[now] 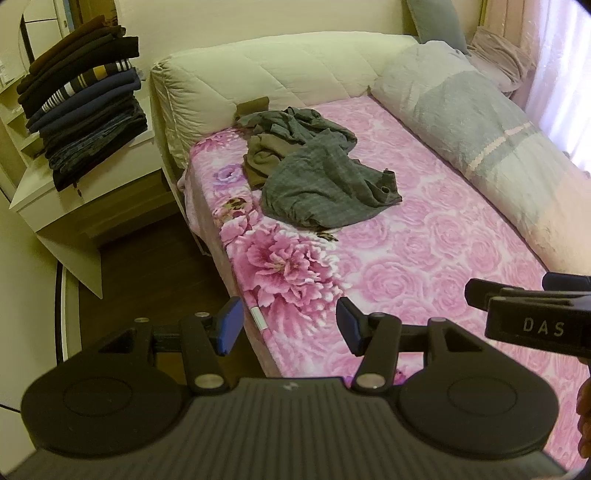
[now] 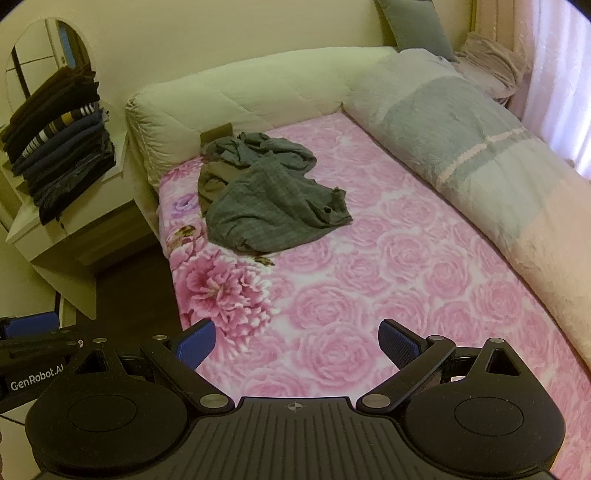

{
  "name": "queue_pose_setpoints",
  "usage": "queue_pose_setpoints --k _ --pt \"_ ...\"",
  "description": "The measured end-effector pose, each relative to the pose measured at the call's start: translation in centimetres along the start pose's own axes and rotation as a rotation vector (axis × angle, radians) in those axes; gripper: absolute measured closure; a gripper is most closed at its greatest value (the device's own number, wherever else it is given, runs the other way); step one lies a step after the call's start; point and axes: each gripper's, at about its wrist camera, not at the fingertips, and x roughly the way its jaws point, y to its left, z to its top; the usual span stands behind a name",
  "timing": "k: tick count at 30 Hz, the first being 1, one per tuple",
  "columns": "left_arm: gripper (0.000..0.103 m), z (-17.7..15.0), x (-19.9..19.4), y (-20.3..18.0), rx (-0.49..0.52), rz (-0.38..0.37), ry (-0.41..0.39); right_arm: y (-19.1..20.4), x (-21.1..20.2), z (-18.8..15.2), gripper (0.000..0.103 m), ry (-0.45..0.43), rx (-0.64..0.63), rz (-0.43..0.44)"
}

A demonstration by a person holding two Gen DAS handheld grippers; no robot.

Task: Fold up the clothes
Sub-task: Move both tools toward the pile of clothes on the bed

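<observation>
- Grey, loosely crumpled clothes (image 1: 325,177) lie in a heap on the bed (image 1: 406,258), near its head end and toward its left edge; none of the heap is folded.
- Under and behind the grey pieces sits an olive-brown garment (image 1: 262,158), partly covered by them.
- Pink rose-patterned bedding covers the mattress, and the nearer half of it is bare of clothes.
- Along the far right side of the bed runs a rolled blanket (image 1: 480,136) in pale grey and cream bands.
- At the head stands a cream padded headboard (image 1: 266,74), with a grey pillow (image 1: 436,22) propped behind its right end.
- Left of the bed, a white counter (image 1: 81,195) carries a tall stack of folded dark clothes (image 1: 85,103), one layer striped.
- Left hand-held gripper (image 1: 290,325) hovers over the bed's near left edge, released, its blue pads apart and holding nothing.
- Right hand-held gripper (image 2: 297,343) hangs over the near part of the bedding, also released and empty, well apart from the heap.
</observation>
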Motion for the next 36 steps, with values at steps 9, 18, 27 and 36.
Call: queue_pose_setpoints --k 9,18,27,36 --pt "0.052 0.9 1.4 0.6 0.031 -0.031 0.013 0.0 0.9 0.5 0.006 0.017 0.051 -0.009" --pt "0.052 3.4 4.2 2.2 0.053 -0.068 0.021 0.9 3.1 2.5 0.006 0.021 0.088 -0.039" --pt "0.052 7.6 8.6 4.6 0.075 -0.106 0.043 2.6 7.0 6.1 0.006 0.032 0.119 -0.069" --pt "0.052 13.0 13.8 6.5 0.131 -0.155 0.084 4.0 10.6 10.3 0.006 0.041 0.169 -0.111"
